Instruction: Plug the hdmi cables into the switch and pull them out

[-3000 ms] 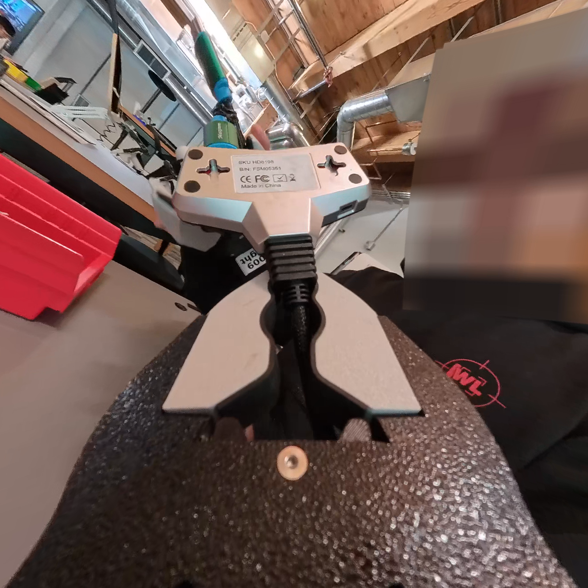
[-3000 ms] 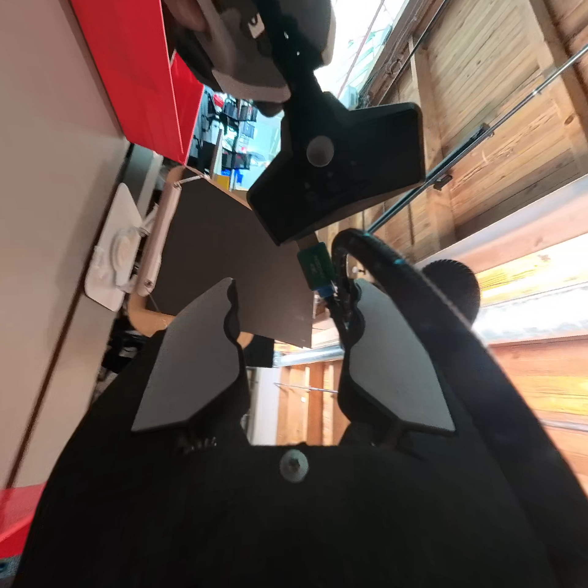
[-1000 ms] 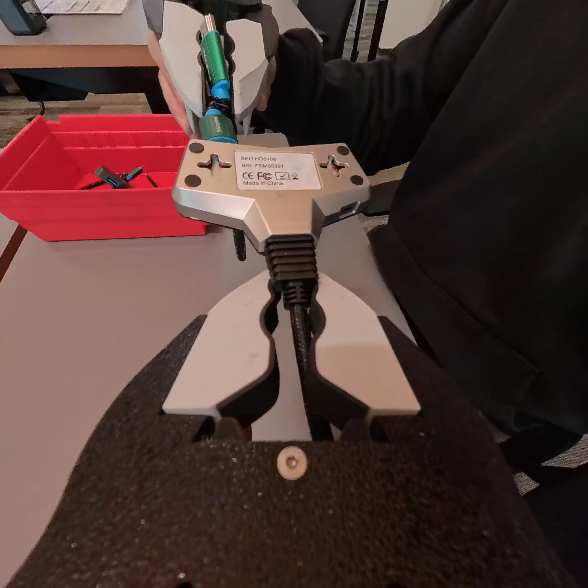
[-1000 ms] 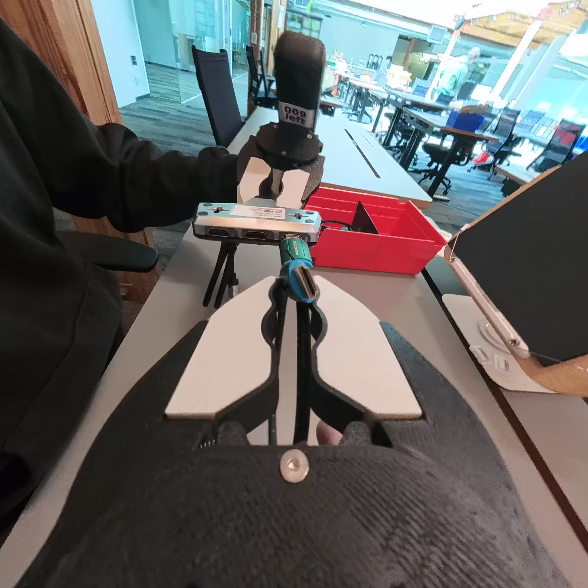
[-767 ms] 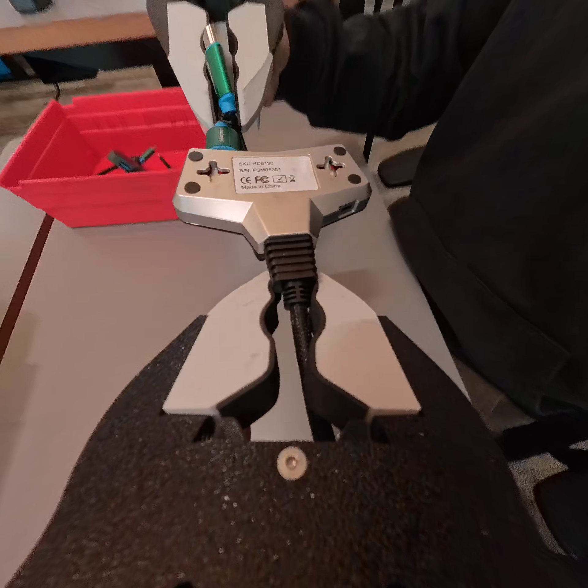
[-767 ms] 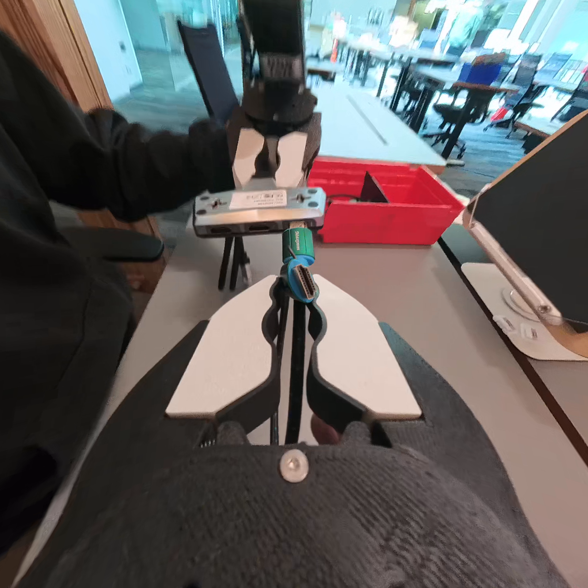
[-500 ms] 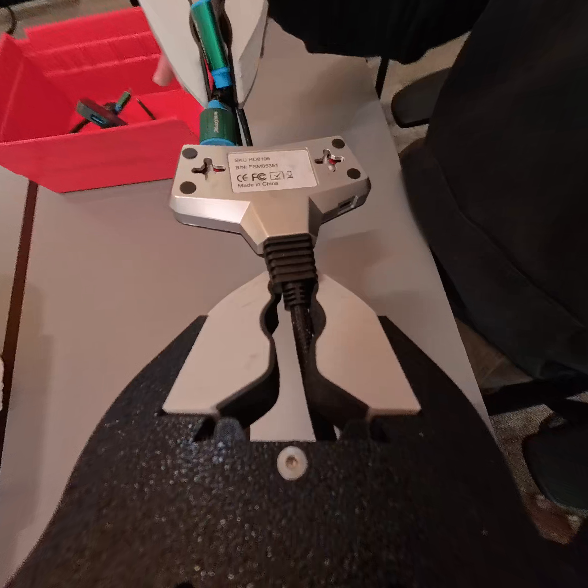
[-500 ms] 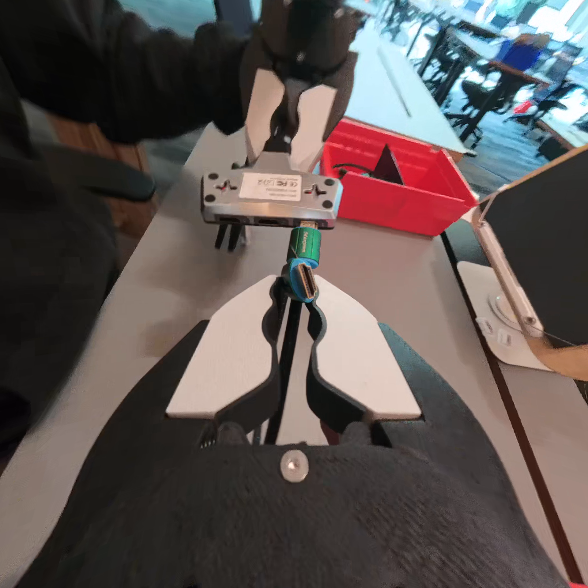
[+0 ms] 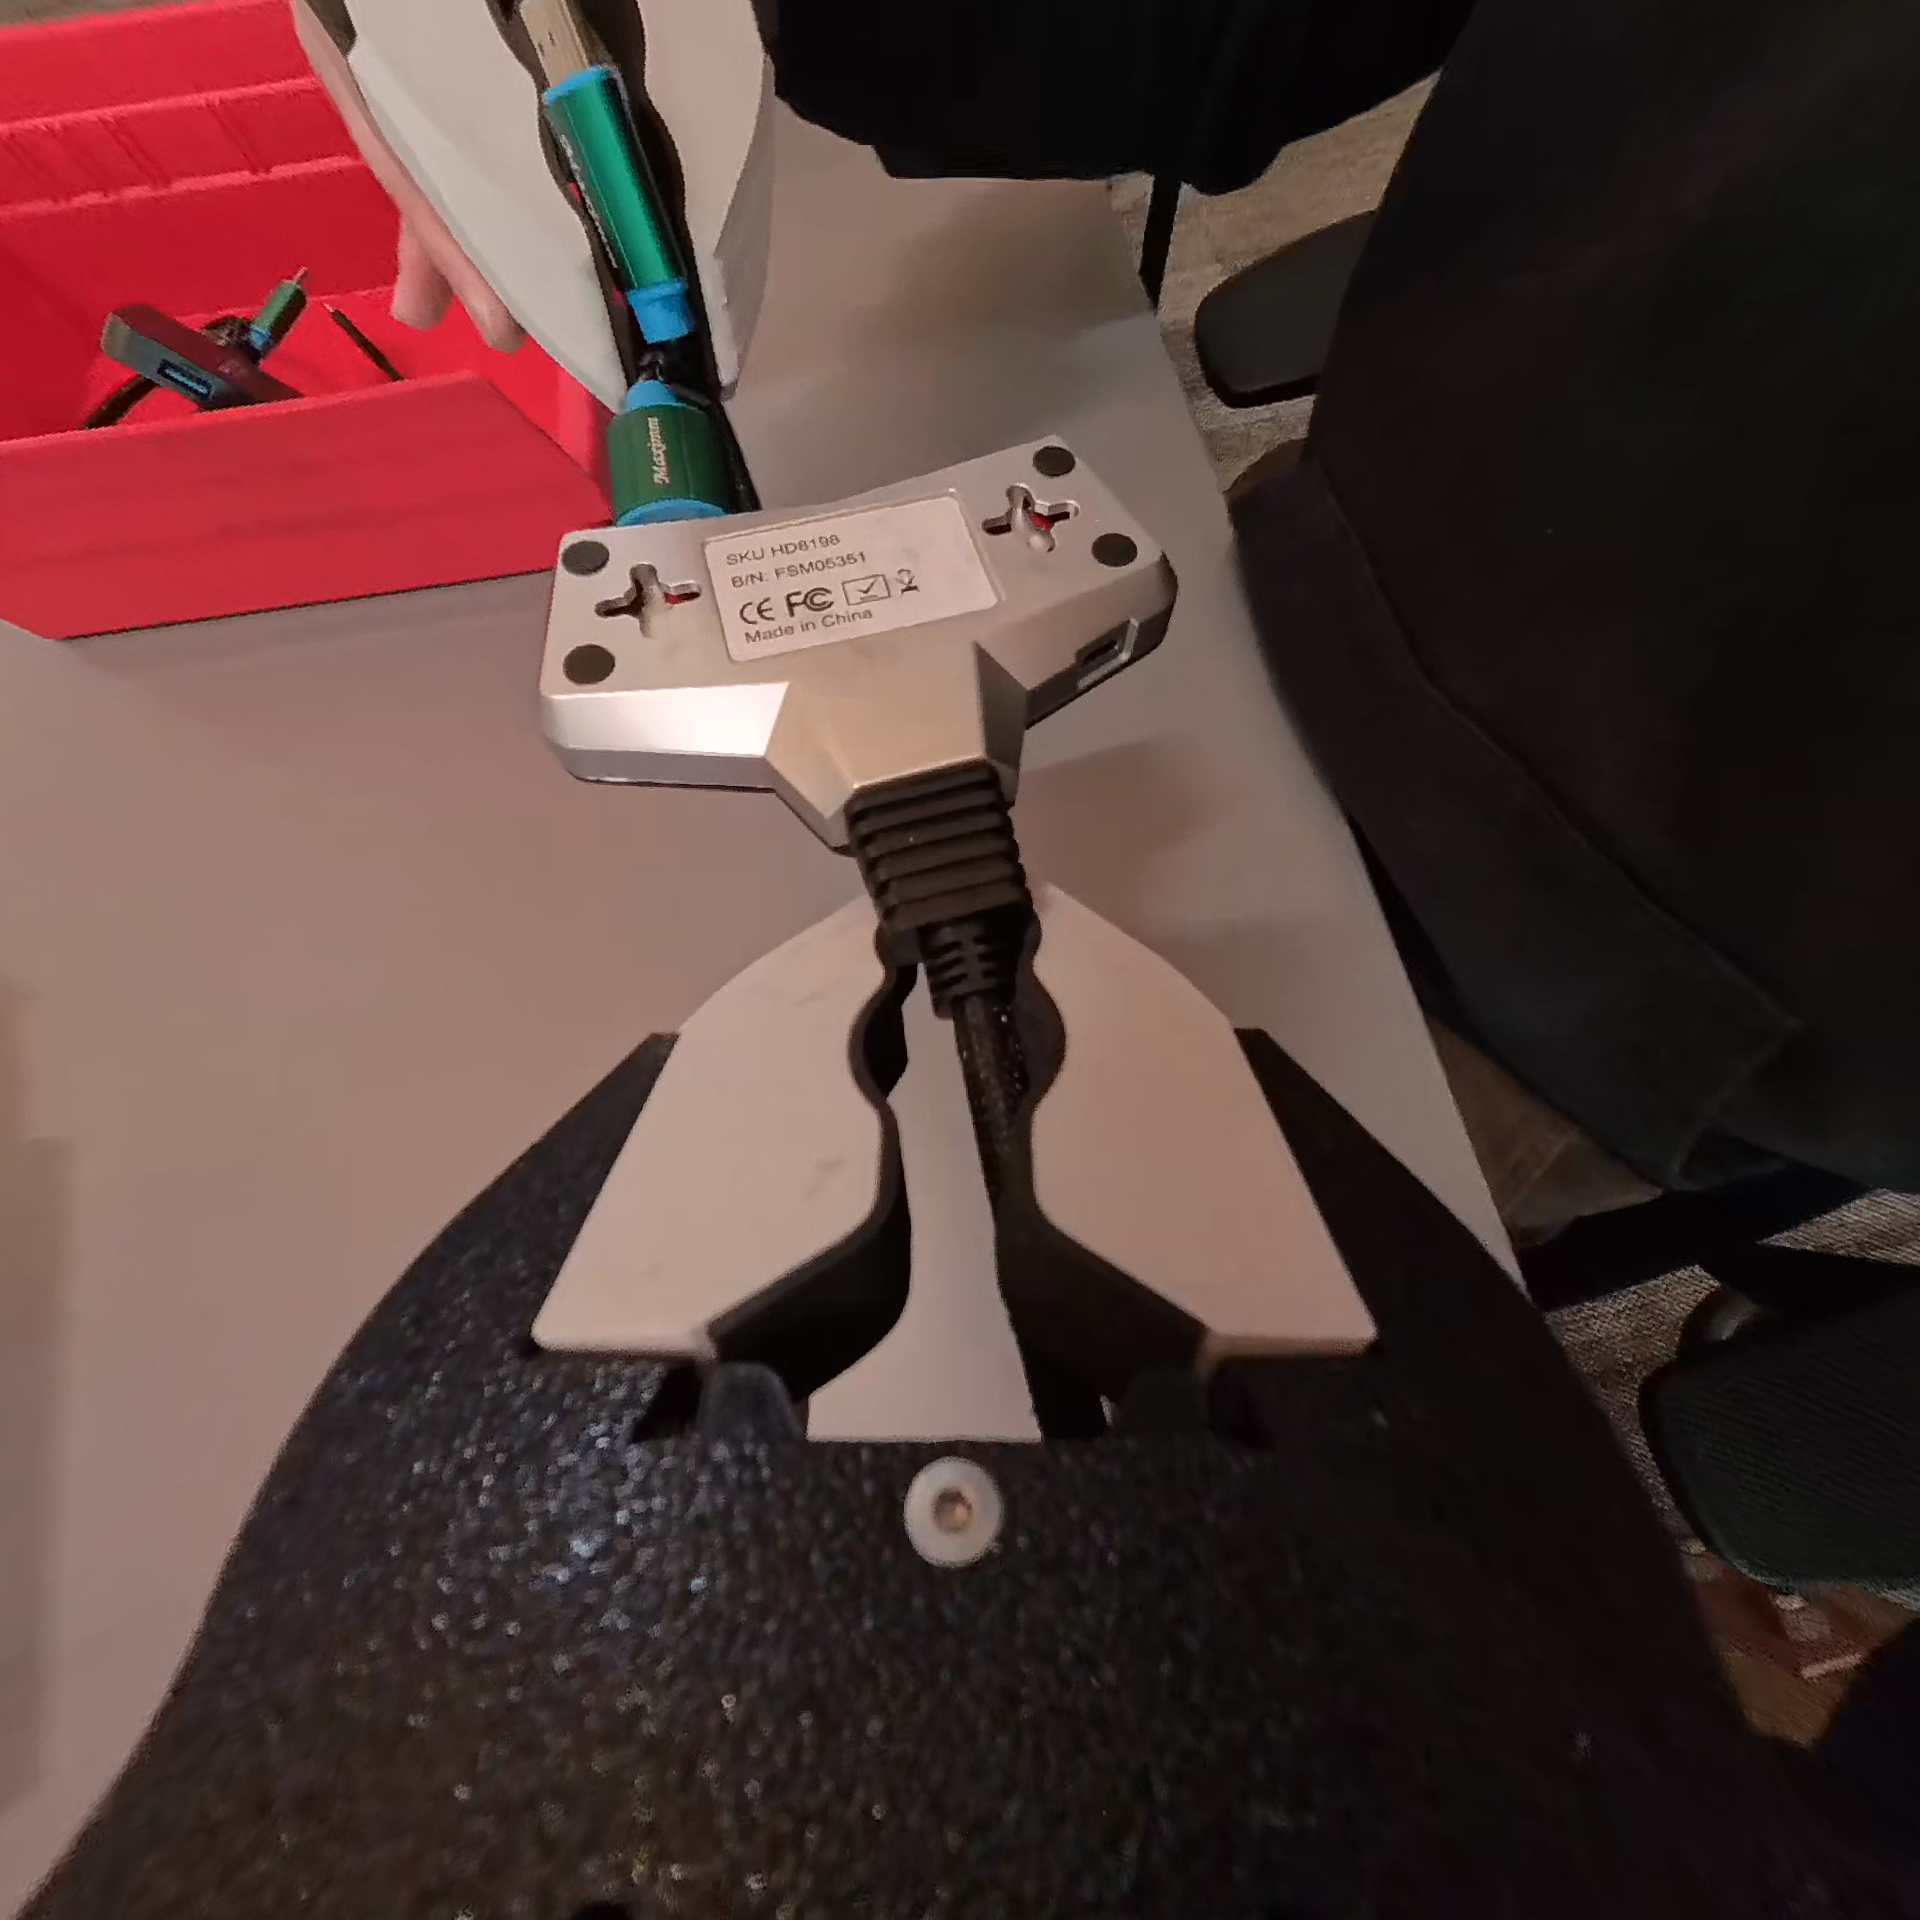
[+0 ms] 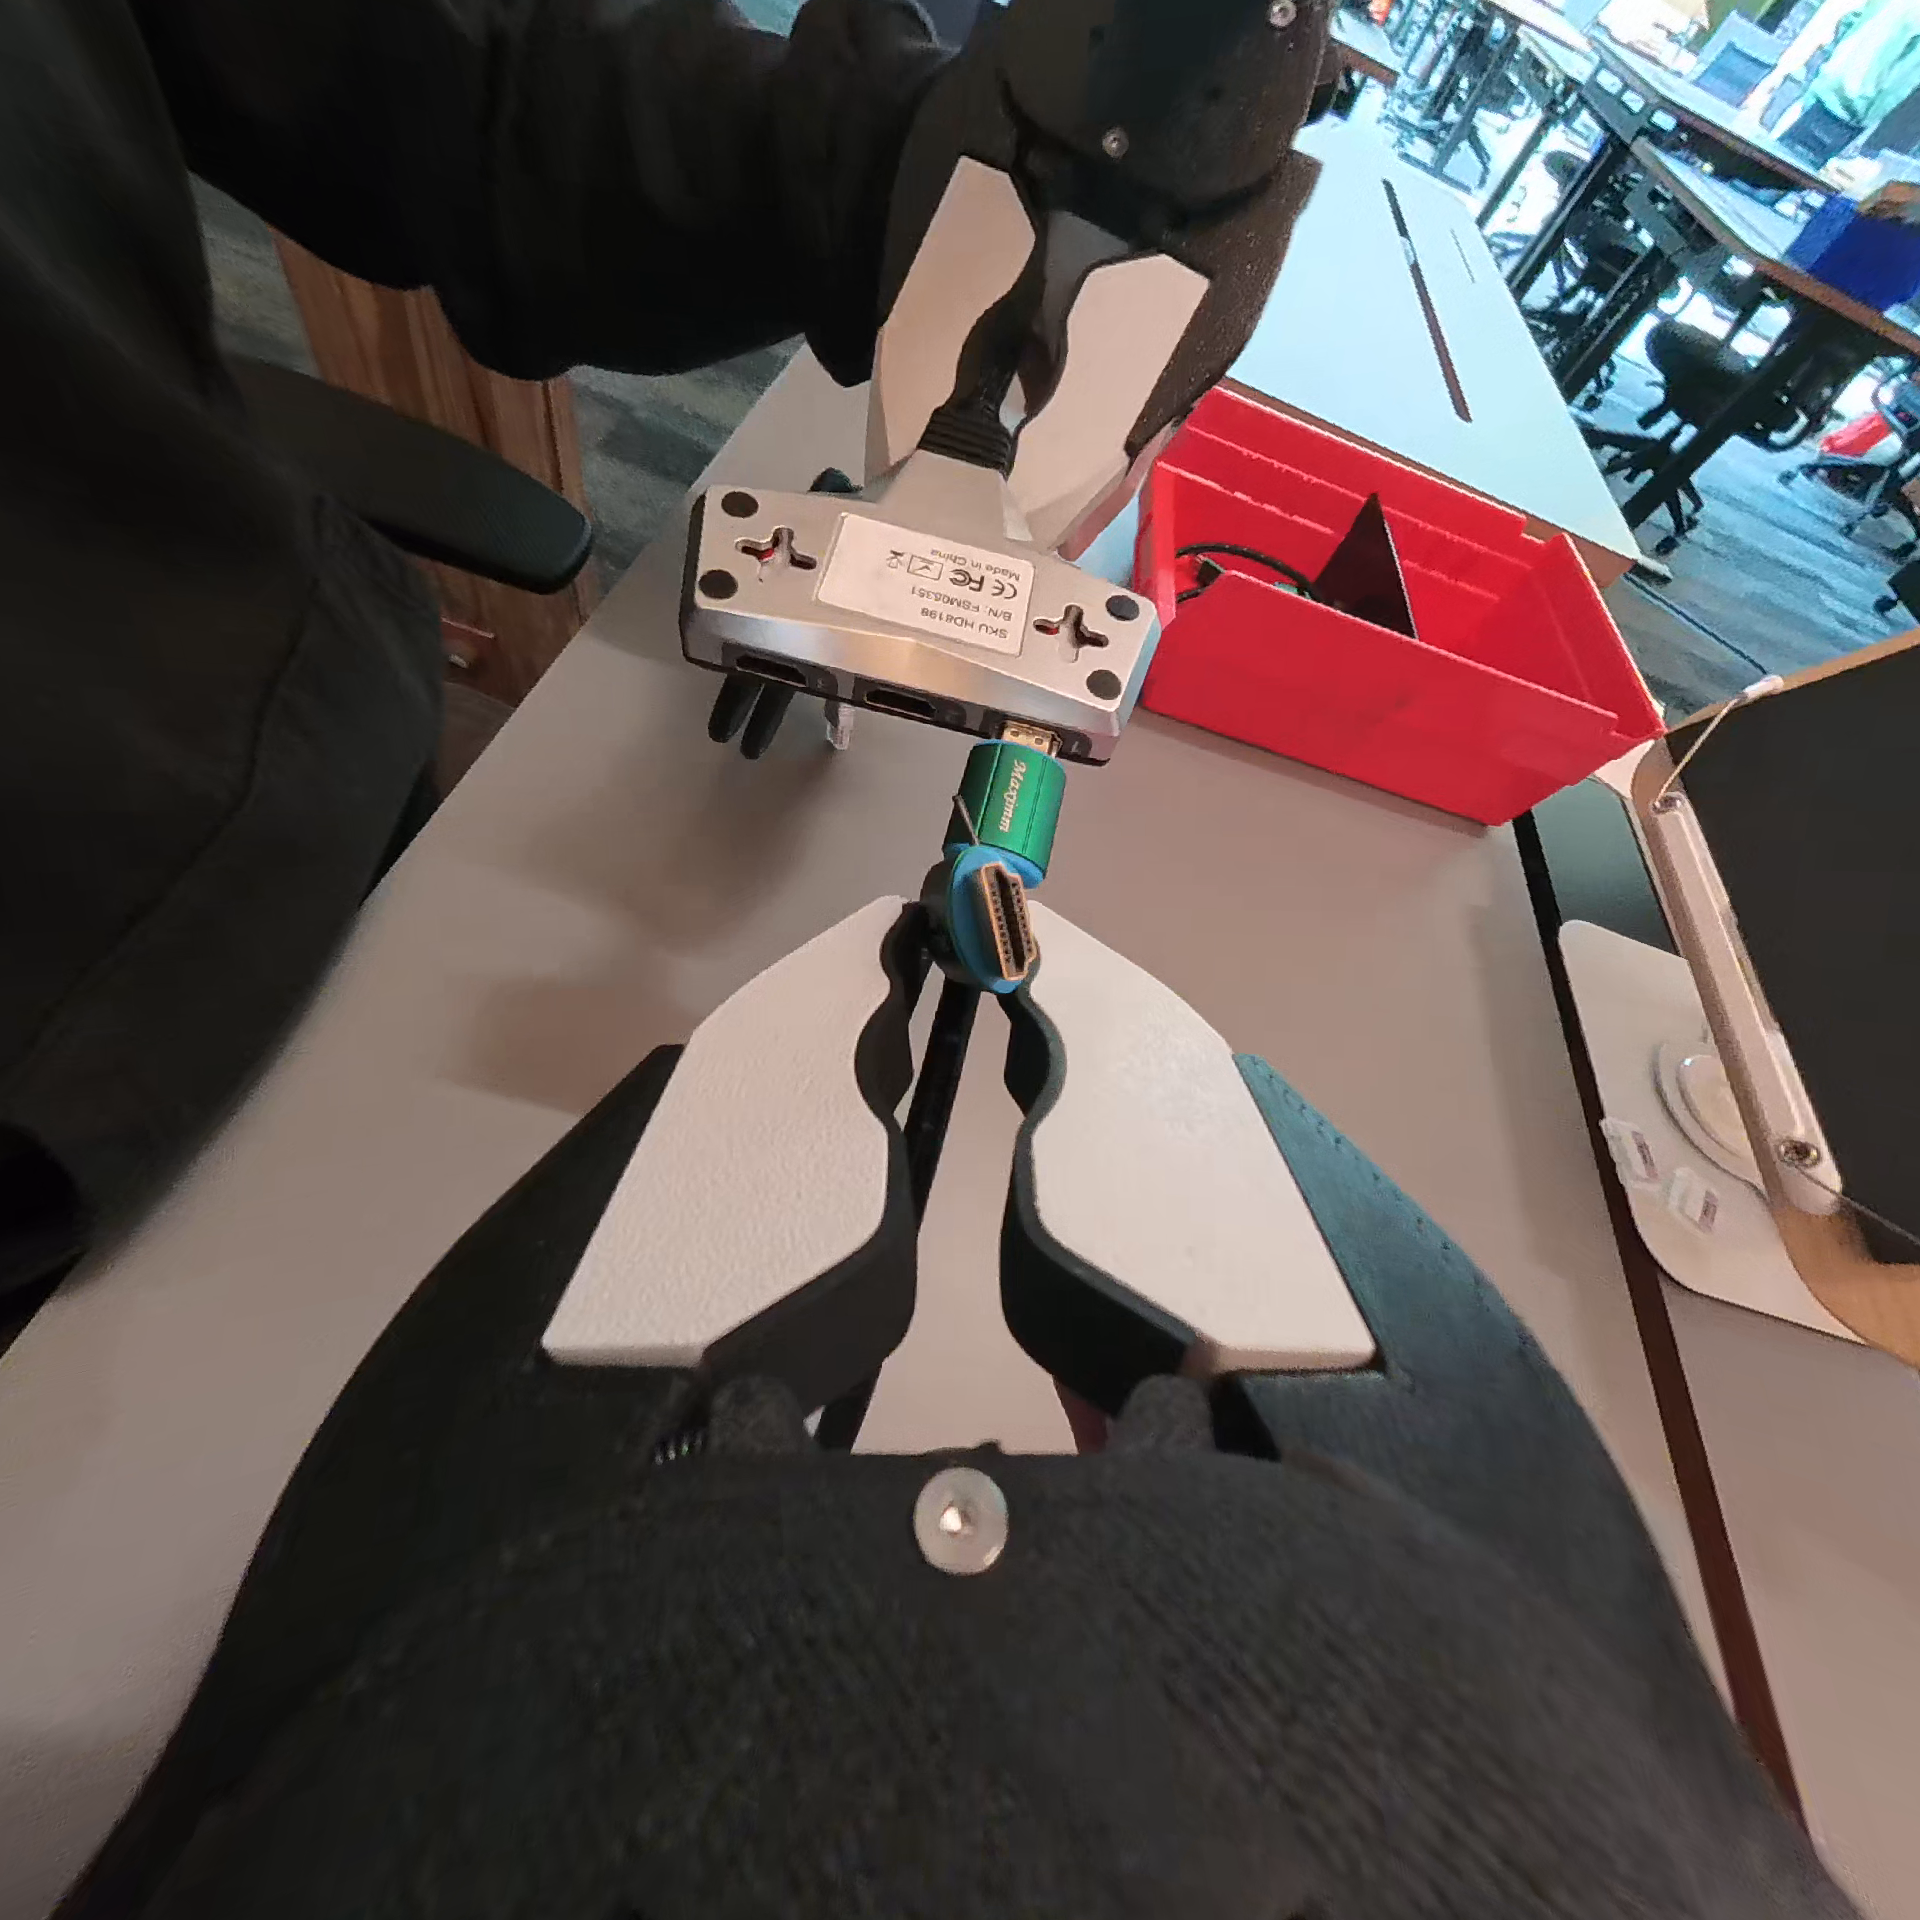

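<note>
Switch, white-labelled underside up, hangs by its lead in left tool; right tool pinches green-plugged cable.

My left gripper points forward over the table, its fingers closed tight on what it holds. My right gripper faces it from the opposite side, fingers pinched together too, tips nearly meeting the left's.
</note>
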Demonstrator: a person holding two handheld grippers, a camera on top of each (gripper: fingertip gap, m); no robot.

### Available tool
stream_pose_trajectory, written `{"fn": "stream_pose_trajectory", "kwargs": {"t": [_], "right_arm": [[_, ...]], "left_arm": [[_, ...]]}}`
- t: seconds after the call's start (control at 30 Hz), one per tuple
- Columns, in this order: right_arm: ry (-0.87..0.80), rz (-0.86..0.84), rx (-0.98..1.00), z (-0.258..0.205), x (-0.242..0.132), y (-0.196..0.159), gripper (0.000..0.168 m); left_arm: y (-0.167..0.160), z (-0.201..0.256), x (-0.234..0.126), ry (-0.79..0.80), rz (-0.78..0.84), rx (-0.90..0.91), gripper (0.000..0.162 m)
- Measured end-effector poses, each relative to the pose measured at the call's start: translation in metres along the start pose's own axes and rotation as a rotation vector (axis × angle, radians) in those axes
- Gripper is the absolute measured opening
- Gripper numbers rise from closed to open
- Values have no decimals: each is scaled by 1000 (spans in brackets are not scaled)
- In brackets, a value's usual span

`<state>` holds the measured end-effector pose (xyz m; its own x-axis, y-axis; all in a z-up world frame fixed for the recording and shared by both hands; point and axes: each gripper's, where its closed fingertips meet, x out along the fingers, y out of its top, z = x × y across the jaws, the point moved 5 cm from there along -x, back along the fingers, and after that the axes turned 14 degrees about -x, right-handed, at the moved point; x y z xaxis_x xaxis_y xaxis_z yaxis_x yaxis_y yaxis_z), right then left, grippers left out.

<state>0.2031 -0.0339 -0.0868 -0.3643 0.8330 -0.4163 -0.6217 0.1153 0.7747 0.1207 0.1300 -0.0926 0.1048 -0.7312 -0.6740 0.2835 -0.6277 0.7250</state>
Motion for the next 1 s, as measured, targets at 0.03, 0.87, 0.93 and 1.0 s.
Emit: {"fn": "stream_pose_trajectory", "kwargs": {"t": [0.03,0.87,0.93,1.0], "right_arm": [[-21,-5,1,1,-1,-1,14],[-288,208,81,8,-24,1,14],[-281,183,66,7,-22,-1,14],[-246,143,51,3,-18,-3,14]], "left_arm": [[0,-2,0,24,2,1,14],[22,-9,4,199,305,-29,26],[20,-11,5,217,274,-13,26],[14,-12,7,245,217,18,26]]}}
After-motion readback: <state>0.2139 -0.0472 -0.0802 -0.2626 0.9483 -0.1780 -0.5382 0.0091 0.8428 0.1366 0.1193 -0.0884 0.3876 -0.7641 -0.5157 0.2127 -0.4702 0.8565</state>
